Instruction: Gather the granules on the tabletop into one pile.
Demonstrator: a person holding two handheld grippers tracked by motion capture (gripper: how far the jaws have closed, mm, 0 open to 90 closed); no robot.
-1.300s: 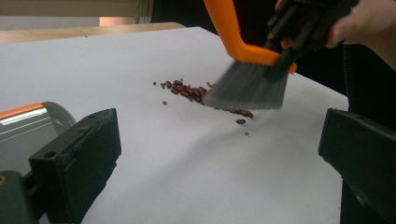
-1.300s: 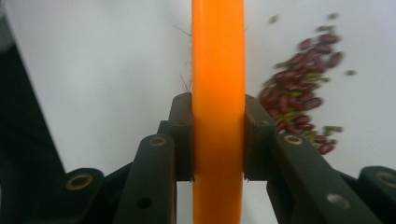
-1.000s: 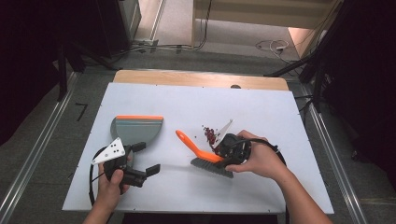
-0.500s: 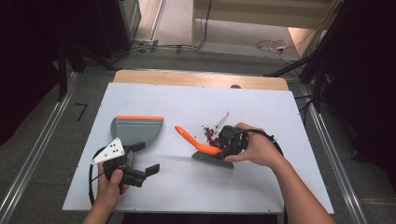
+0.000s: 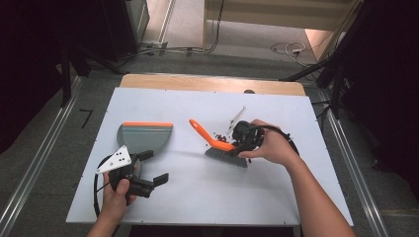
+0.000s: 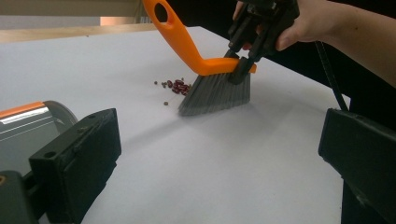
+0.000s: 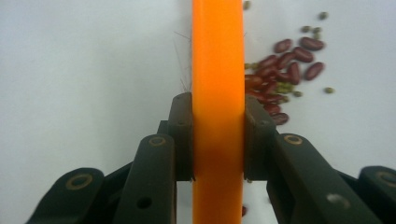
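A small brush with an orange handle [image 5: 201, 130] and grey bristles [image 6: 216, 93] stands on the white table [image 5: 197, 202], right of centre. My right gripper [image 5: 243, 139] is shut on the handle [image 7: 217, 70], just above the bristles. A small pile of red and green beans [image 5: 220, 134] [image 6: 179, 86] [image 7: 285, 70] lies against the far side of the brush. A grey dustpan with an orange rim [image 5: 146, 135] [image 6: 23, 122] lies at the left, apart from the beans. My left gripper [image 5: 153, 167] [image 6: 219, 140] is open and holds nothing, just near of the dustpan.
The table's far edge is a wooden strip [image 5: 212, 83]. Floor rails [image 5: 39, 163] run along both sides, and cables [image 5: 289, 48] lie on the floor beyond. The right gripper's cable [image 5: 291, 140] loops beside the hand.
My right gripper has carried the brush a little farther from me and to the right, up against the beans. The left gripper and dustpan have not moved.
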